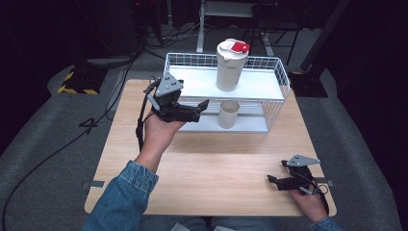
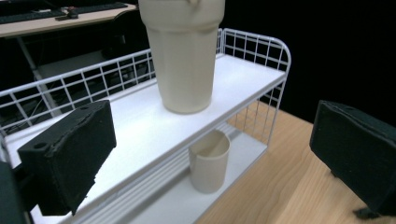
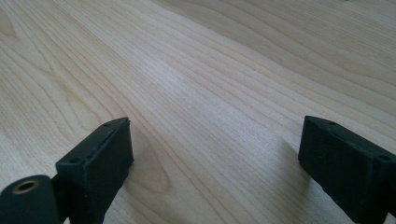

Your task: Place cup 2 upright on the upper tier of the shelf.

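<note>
2 grippers, both gaping, nothing held: my left gripper point(image 1: 204, 107) nears the shelf's small cup point(image 1: 228, 114), grasp undone; right gripper point(image 1: 272, 181) idle.

Left gripper point(image 1: 202, 107): raised in the left hand point(image 1: 161, 126), jaws wide apart, level, nothing between. Right gripper point(image 1: 272, 180): low, in the right hand point(image 1: 308, 199), jaws apart, empty.

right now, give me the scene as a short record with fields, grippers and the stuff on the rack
left gripper: open, nothing between the jaws, aimed at the rack
right gripper: open, holding nothing, low over the table
rack: white wire, two shelves, at the table's far edge
tumbler: cream, red-and-white lid, upright on the top shelf
cup: small, cream, upright on the lower shelf, below the tumbler
</note>
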A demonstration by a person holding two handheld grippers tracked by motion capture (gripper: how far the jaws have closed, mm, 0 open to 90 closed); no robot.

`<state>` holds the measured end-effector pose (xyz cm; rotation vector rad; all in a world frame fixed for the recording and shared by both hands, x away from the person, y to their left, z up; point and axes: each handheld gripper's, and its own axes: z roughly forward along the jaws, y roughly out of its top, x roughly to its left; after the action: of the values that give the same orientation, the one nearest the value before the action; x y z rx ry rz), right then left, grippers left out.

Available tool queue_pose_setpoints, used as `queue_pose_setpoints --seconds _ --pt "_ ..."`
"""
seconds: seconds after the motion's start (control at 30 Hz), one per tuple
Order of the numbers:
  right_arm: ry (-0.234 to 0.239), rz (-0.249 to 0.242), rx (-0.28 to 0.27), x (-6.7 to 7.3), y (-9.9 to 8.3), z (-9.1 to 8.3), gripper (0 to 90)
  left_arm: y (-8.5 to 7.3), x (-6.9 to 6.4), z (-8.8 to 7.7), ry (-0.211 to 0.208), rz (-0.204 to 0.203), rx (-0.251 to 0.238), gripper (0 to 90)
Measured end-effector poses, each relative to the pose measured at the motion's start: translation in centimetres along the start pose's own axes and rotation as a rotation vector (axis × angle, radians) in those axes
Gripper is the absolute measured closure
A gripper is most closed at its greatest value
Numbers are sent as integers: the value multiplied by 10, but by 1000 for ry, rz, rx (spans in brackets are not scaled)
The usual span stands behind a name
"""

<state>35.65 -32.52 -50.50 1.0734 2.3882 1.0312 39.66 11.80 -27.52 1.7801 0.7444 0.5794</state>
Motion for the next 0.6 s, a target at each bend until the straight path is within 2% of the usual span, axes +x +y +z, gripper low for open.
queue_pose_setpoints --seconds 0.1,0.33,0.4,0.53,0.6 --pt "0 0 0 0 0 0 104 -10 -2 -10 13 22 16 13" --pt "0 -1 0 0 0 0 104 -37 2 -31 10 -16 30 17" --pt "0 0 0 0 0 0 104 -46 3 -37 13 -18 45 17" --pt "-1 0 -1 0 0 1 104 -65 6 -47 20 11 86 23" --pt "-7 5 0 0 2 2 100 -74 9 -50 18 -4 101 25"
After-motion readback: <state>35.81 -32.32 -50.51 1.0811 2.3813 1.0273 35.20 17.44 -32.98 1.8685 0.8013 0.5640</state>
